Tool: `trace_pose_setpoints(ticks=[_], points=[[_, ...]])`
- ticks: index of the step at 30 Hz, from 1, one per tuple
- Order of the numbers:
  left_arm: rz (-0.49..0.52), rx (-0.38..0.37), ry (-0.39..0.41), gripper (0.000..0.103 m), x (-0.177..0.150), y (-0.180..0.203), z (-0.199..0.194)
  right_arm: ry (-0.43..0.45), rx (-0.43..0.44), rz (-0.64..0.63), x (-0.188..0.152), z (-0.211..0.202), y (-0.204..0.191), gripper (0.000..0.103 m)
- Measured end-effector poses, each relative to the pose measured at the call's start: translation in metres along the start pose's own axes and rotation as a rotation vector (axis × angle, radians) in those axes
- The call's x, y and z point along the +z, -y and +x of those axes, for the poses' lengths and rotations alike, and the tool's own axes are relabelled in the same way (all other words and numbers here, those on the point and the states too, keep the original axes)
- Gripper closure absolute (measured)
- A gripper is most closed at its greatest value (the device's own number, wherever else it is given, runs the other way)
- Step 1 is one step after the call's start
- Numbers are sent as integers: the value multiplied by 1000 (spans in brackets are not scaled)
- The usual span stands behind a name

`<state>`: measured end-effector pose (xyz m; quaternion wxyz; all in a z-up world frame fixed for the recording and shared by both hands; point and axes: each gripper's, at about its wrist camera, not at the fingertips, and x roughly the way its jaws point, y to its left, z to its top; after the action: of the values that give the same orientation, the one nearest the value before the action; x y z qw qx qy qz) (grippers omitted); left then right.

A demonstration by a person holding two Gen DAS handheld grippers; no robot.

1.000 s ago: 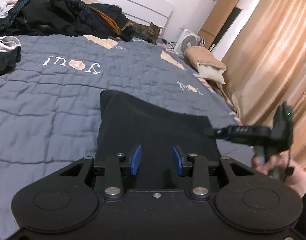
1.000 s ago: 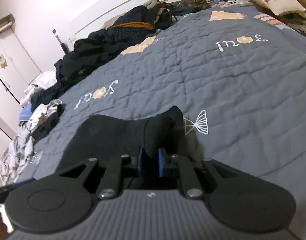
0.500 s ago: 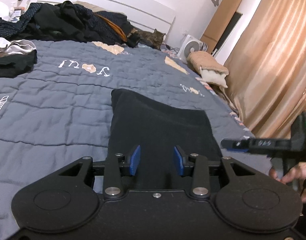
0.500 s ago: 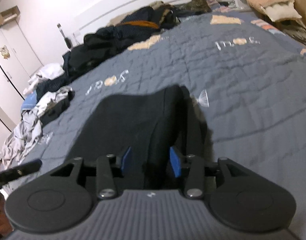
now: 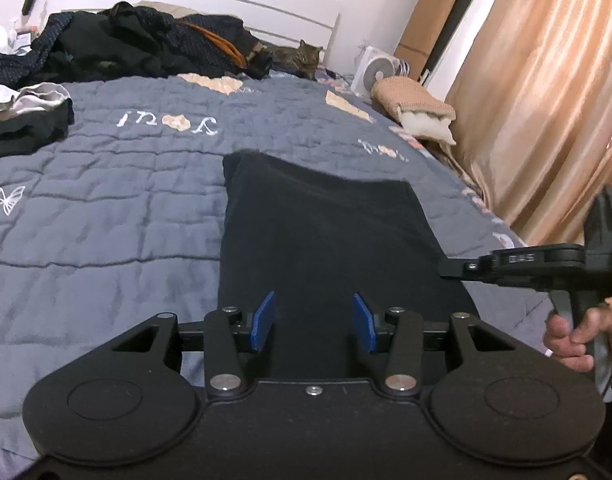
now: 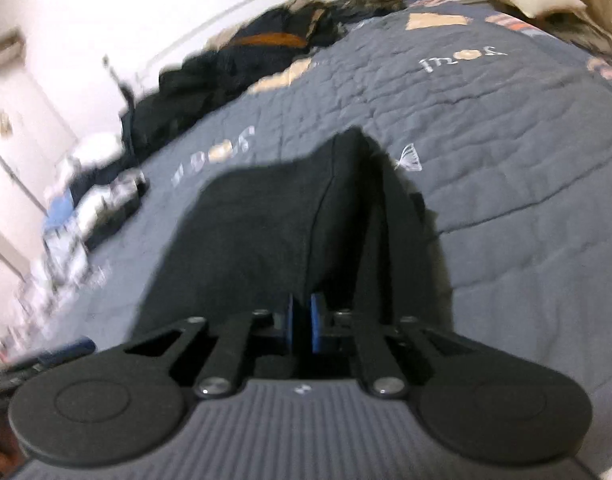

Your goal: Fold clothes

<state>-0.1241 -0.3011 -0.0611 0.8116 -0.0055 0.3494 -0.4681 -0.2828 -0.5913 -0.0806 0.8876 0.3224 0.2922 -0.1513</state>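
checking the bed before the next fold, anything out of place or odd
A tabby cat lies at the head of the bed beside the unfolded clothes pile. The black garment has a raised ridge along its right edge.

The right gripper [image 6: 301,326] is closing its blue pads [image 6: 316,328] over the near edge of a black garment [image 6: 265,232]. The garment lies on a grey quilt [image 6: 506,168], with a clothes pile [image 6: 233,72] blurred beyond.

Blurred clothes pile [image 6: 77,216] at right wrist view's left edge
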Motion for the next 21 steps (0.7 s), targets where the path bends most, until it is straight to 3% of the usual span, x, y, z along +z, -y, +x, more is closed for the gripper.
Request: trace_pose_setpoints(ticks=[4, 9, 15, 19, 21], points=[[-7, 2, 15, 59, 5, -7, -6, 49, 47, 51, 4, -23, 7, 96], [9, -8, -18, 59, 3, -3, 0, 11, -49, -64, -5, -12, -3, 95], [107, -64, -153, 59, -13, 15, 22, -49, -124, -142, -11, 7, -9, 91], [144, -20, -212, 57, -26, 19, 42, -29, -129, -143, -10, -6, -10, 78], [122, -27, -207, 55, -25, 17, 41, 3, -135, -145, -7, -16, -12, 77]])
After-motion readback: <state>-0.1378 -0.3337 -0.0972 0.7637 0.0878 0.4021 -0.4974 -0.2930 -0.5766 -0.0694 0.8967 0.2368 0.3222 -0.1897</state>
